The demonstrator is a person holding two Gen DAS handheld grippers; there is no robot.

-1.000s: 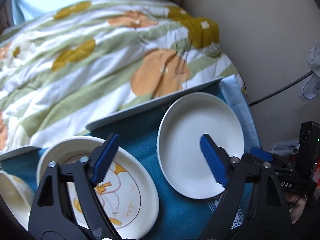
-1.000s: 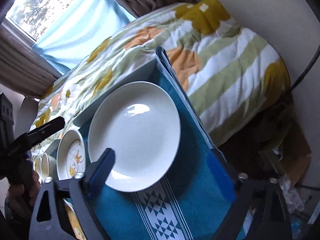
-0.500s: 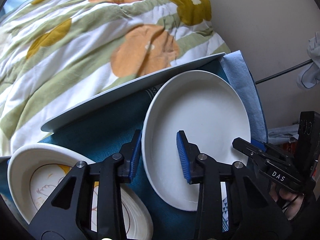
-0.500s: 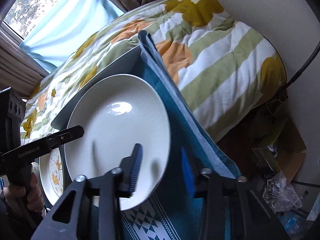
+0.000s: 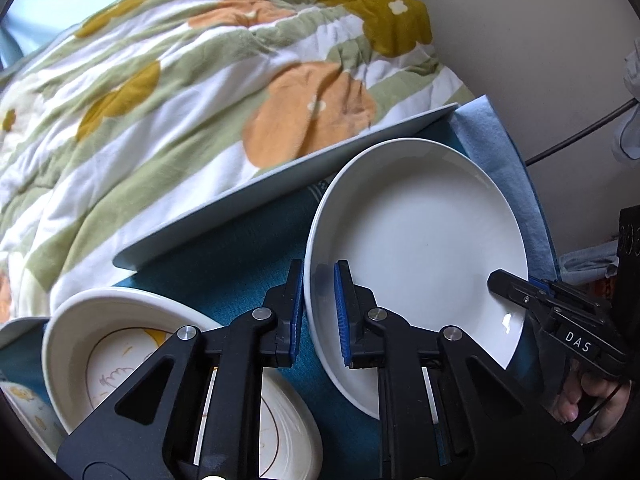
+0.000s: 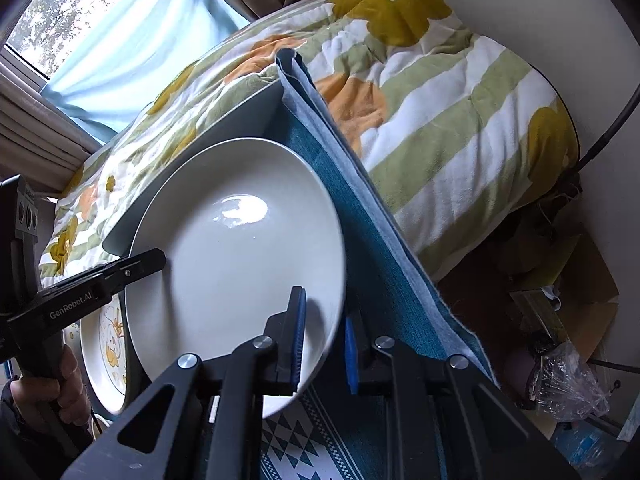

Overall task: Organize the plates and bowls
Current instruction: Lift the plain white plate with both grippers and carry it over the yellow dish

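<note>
The plain white plate is gripped from both sides at once; the left gripper pinches its left rim, one blue pad inside the dish and the other under the rim; the right gripper clamps the opposite rim the same way, one blue pad on the glazed inner face and the other behind the edge. The plate is round, so it has no long axis; its open face looks up and its far edge is tipped up; whether its underside touches the cloth cannot be told.

It sits over the right end of the tray, which is lined with a teal cloth; its right rim lies close to the cloth's pale blue folded edge, and its far rim is near the tray's raised back lip. At the near-left, just beside it on the cloth, lies a cream patterned plate, with another patterned dish partly showing at the left edge. A strip of bare teal cloth lies between the white plate and the patterned one; beyond the back lip is a flowered quilt.
</note>
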